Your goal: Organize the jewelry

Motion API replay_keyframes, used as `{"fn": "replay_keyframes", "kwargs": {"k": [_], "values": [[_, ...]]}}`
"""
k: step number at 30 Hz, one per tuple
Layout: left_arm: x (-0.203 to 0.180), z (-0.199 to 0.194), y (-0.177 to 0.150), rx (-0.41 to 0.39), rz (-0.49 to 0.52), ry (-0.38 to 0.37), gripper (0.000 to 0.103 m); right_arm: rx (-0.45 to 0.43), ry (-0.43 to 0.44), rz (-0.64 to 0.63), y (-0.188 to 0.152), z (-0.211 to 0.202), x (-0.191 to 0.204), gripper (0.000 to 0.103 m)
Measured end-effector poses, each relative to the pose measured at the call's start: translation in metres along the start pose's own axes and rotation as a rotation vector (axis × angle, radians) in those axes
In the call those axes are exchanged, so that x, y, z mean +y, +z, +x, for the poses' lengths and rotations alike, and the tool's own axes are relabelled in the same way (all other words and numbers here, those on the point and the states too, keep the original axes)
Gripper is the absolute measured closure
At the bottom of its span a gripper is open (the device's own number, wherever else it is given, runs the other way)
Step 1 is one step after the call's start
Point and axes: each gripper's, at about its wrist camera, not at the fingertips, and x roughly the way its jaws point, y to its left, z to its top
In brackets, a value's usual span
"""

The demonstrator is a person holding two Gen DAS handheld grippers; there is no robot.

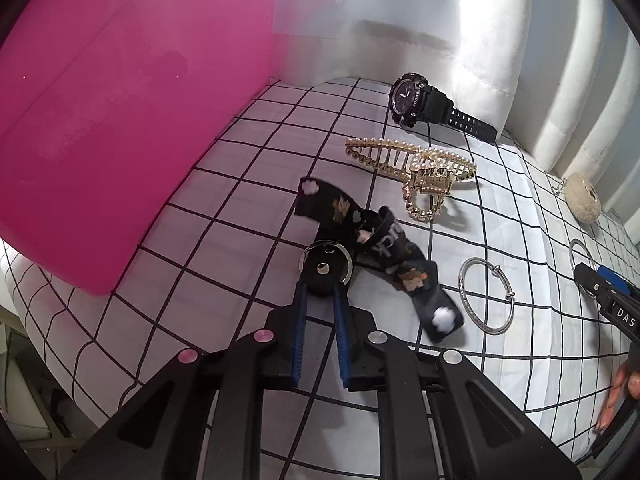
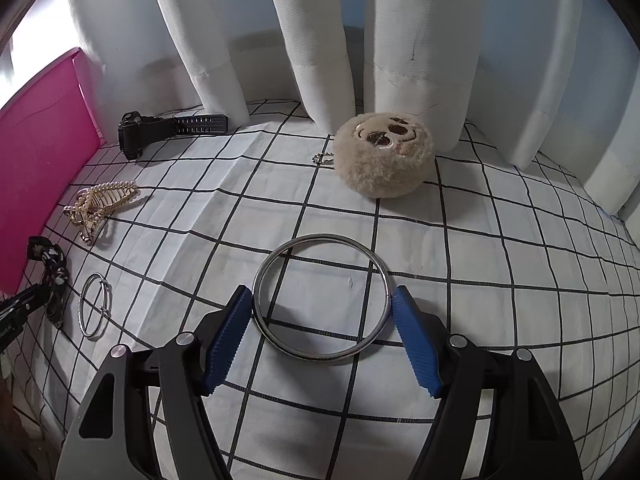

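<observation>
Black keyring strap (image 1: 326, 270) pinched by the left tool (image 1: 320, 294); plain silver bangle (image 2: 321, 296) framed by the wide right tool (image 2: 322, 304).

Both are seen on the checked bench (image 2: 500, 264); a pink box (image 1: 120, 120) is at ten o'clock of the strap, a pearl hair claw (image 1: 416, 168) at one.

White cloth with a black grid pattern (image 2: 500, 248) spread flat as the work surface, lightly creased. Behind it, white curtain in thick vertical folds (image 2: 320, 40), hems touching the cloth's far edge; pale blue wall (image 2: 512, 20) showing between the folds. In the left wrist view, same grid cloth (image 1: 240, 208) and glossy white curtain (image 1: 440, 12) at the back.
</observation>
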Motion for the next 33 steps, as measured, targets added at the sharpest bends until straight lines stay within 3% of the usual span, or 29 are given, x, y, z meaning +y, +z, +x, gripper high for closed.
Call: {"fn": "replay_keyframes", "kwargs": {"k": [18,19,26,33], "values": [[0.007,-0.027,0.001,-0.073,-0.008,-0.067,0.090,-0.029,0.031,0.019,-0.006,-0.020,0.000,0.034],[0.008,-0.031,0.002,-0.081,-0.008,-0.078,0.103,-0.033,0.034,0.021,-0.005,-0.022,0.000,0.034],[0.010,-0.056,0.009,-0.141,-0.005,-0.127,0.103,-0.049,0.049,0.024,-0.003,-0.032,0.002,0.034],[0.005,-0.034,0.011,-0.090,0.036,-0.110,0.101,-0.044,0.059,0.028,-0.004,-0.030,0.003,0.034]]}}
